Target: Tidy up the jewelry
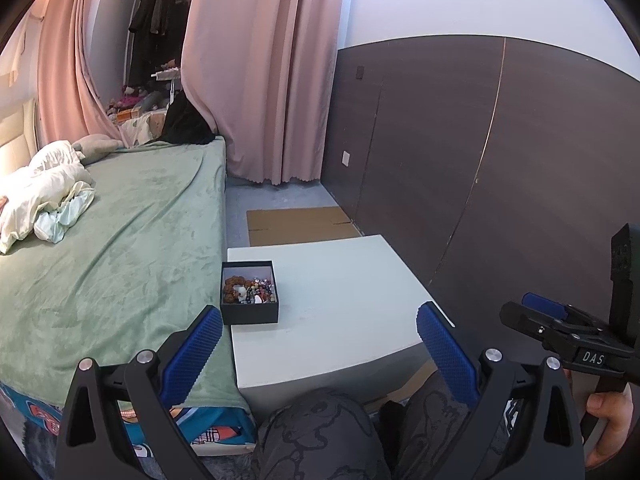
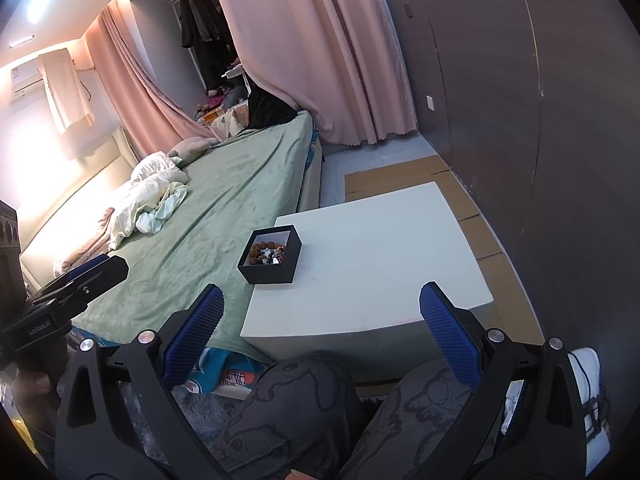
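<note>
Black box (image 1: 249,292) w/ jewelry (image 1: 250,290) sits at table (image 1: 340,300) edge; both grippers, left (image 1: 320,356) & right (image 2: 320,340), spread, empty, held back for approach.

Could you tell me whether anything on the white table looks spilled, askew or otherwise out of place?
Nothing looks spilled. The black box sits upright at the white table edge nearest the bed, with the jewelry heaped in a jumble inside.

I'm seeing a bed under a green plush blanket (image 1: 132,232), long pink curtains (image 1: 260,80) behind, dark brown wall panelling (image 1: 460,152), flattened cardboard (image 1: 300,224) on grey floor.
</note>
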Tool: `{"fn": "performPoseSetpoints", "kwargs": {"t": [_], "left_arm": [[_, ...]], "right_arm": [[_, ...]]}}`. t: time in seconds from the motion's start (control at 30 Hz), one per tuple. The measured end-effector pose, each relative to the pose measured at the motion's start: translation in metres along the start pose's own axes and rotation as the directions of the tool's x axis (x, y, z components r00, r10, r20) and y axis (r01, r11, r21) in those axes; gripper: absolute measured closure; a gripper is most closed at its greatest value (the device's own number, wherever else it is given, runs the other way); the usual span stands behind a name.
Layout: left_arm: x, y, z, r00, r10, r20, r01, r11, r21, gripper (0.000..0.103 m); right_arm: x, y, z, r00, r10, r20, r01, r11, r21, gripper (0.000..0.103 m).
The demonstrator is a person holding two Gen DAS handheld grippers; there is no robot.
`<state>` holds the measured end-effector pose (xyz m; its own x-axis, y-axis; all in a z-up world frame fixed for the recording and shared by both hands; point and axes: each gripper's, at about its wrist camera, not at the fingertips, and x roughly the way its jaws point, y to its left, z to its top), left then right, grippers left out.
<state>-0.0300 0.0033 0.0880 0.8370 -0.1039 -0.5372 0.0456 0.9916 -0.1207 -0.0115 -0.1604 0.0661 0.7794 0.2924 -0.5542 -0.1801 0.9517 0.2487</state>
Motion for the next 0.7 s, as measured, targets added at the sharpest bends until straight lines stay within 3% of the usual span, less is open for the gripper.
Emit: {"fn": "performPoseSetpoints", "kwargs": {"t": [0.7], "left_arm": [[-0.0025,-0.0088,-0.0010,1.000,-0.003,-0.002,0.003,1.000,0.005,0.008]], "right_arm": [[-0.0078,-0.0003,-0.0029,1.000,-0.012,0.026,0.012,1.000,-0.003,0.005]]}}
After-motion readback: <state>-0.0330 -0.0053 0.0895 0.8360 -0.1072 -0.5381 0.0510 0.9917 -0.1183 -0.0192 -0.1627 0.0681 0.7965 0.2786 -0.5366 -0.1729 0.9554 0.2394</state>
